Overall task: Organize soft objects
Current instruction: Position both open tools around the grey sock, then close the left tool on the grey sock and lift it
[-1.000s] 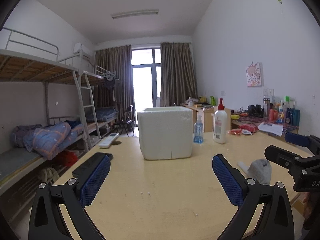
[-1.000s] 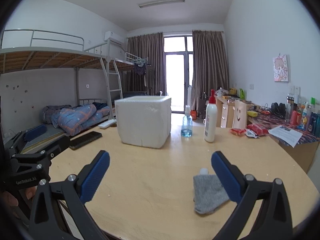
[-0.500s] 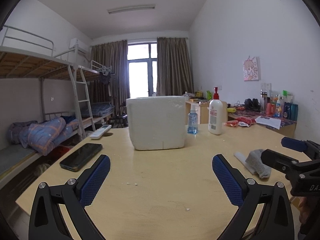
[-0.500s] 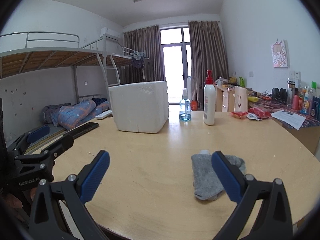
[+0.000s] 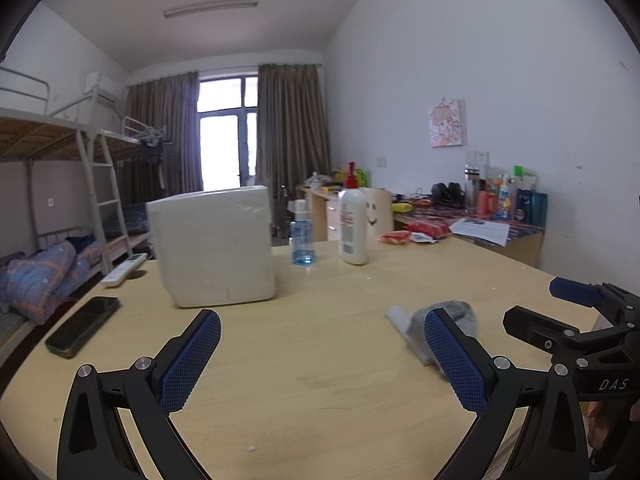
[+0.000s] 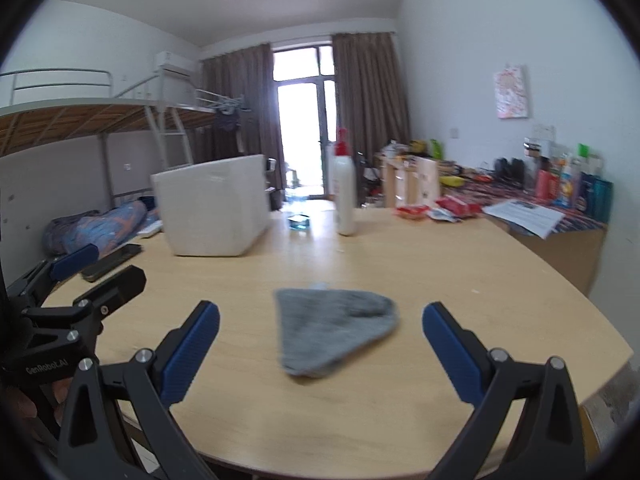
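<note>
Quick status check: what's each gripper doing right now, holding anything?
Left gripper: open, empty.
Right gripper: open, empty, lined up on the grey sock.
</note>
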The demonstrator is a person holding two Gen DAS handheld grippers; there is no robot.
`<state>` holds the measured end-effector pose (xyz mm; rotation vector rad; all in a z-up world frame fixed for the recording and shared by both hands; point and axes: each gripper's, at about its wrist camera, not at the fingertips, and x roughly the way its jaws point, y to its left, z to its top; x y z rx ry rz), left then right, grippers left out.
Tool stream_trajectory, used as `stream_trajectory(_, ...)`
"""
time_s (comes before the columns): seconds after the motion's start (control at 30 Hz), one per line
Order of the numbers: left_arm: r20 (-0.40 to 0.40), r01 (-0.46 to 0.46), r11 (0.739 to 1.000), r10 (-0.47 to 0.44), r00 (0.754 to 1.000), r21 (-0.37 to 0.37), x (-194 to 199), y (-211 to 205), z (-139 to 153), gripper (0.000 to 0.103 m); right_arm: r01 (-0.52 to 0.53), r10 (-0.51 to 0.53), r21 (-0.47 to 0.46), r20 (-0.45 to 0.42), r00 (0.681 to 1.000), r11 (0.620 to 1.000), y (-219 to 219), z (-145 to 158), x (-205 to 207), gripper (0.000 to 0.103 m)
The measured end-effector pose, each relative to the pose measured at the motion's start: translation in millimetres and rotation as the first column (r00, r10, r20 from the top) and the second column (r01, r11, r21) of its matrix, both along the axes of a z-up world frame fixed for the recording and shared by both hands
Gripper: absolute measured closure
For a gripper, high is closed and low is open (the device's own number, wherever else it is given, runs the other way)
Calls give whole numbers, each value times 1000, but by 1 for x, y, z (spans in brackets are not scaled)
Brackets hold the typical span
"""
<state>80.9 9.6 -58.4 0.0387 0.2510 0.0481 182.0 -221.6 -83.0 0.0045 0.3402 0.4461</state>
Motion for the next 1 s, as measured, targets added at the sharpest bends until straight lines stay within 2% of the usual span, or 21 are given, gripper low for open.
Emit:
stream_trajectory(0.27,-58,110,994,-110,992,1,25,-43,-6,1,97,-96,15,-39,995,995,-41,-7,8,0)
stream_trajectory(0.57,-169,165,986,-166,972,-20,60,-76,-17,1,151,-150,16,-57,987,988,-69,-12,20,0)
stream_trajectory(0.8,-289,199,979,-204,935,-45,87,-90,-30,15,156,-154,21,-78,985,988,-77,-18,27,0)
stream_trajectory(1.0,-340,187,982,-186,922,-30,99,-94,-37,19,151,-148,25,-88,985,988,-81,-21,33,0)
